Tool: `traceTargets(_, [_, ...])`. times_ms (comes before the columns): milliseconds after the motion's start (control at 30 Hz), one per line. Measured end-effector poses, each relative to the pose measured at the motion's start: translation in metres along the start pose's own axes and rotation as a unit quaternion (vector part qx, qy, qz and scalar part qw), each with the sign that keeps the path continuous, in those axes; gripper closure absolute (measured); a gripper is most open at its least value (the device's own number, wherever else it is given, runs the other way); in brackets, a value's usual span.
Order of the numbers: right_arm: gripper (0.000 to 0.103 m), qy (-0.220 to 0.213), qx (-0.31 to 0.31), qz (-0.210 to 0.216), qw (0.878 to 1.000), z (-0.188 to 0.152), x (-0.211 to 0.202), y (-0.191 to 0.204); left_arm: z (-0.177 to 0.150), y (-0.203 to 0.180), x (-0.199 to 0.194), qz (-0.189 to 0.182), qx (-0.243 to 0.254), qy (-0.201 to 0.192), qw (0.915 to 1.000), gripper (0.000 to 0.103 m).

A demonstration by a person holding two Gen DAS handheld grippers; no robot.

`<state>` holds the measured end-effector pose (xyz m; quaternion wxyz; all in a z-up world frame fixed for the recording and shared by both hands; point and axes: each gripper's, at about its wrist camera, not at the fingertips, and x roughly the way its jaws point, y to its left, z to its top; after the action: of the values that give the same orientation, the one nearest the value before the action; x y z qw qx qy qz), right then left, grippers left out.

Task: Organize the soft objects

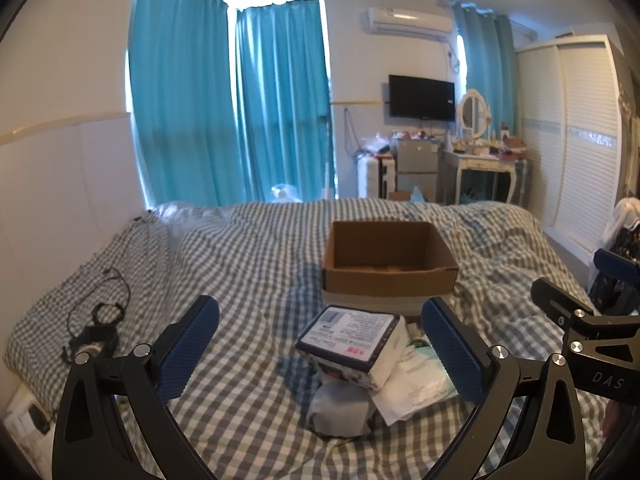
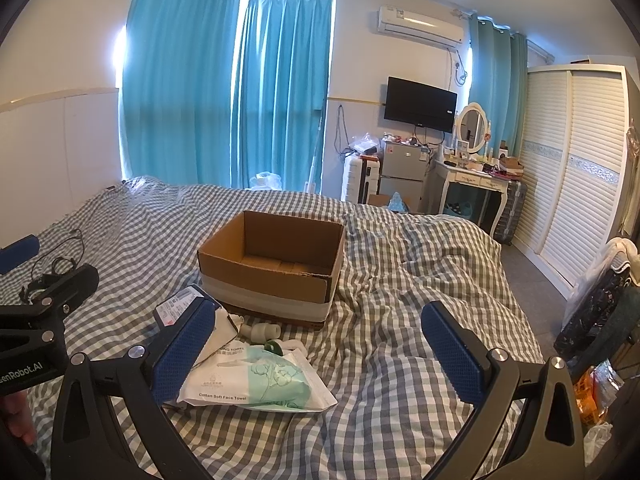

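Observation:
An open, empty cardboard box (image 1: 390, 258) sits on the checked bed; it also shows in the right wrist view (image 2: 272, 264). In front of it lies a pile of soft packs: a dark-edged tissue pack (image 1: 348, 336) on top, a grey bundle (image 1: 340, 408) under it, and a white-green face towel pack (image 1: 416, 376), also seen in the right wrist view (image 2: 260, 380). A small white roll (image 2: 262, 330) lies behind the towel pack. My left gripper (image 1: 320, 356) is open, hovering over the pile. My right gripper (image 2: 316, 356) is open, above the towel pack's right side.
Black cables and a small device (image 1: 96, 324) lie on the bed's left. The right gripper's body (image 1: 580, 324) shows at the left view's right edge. A wardrobe (image 2: 576, 168), dressing table (image 2: 476, 180) and fridge (image 2: 402, 176) stand beyond the bed. Bags (image 2: 600, 304) sit at the right.

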<state>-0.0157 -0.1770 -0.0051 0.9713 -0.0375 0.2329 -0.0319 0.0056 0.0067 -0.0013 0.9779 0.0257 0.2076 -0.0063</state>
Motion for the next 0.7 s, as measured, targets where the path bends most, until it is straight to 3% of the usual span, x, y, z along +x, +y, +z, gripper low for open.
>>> traceTargets(267, [0.0, 0.019, -0.021, 0.005, 1.0, 0.002, 0.028, -0.004, -0.012, -0.004, 0.039, -0.008, 0.009, 0.043, 0.999, 0.0])
traceTargets(700, [0.0, 0.117, -0.044, 0.033, 0.992, -0.02, 0.122, -0.002, -0.044, -0.017, 0.127, -0.036, -0.007, 0.156, 0.987, 0.002])
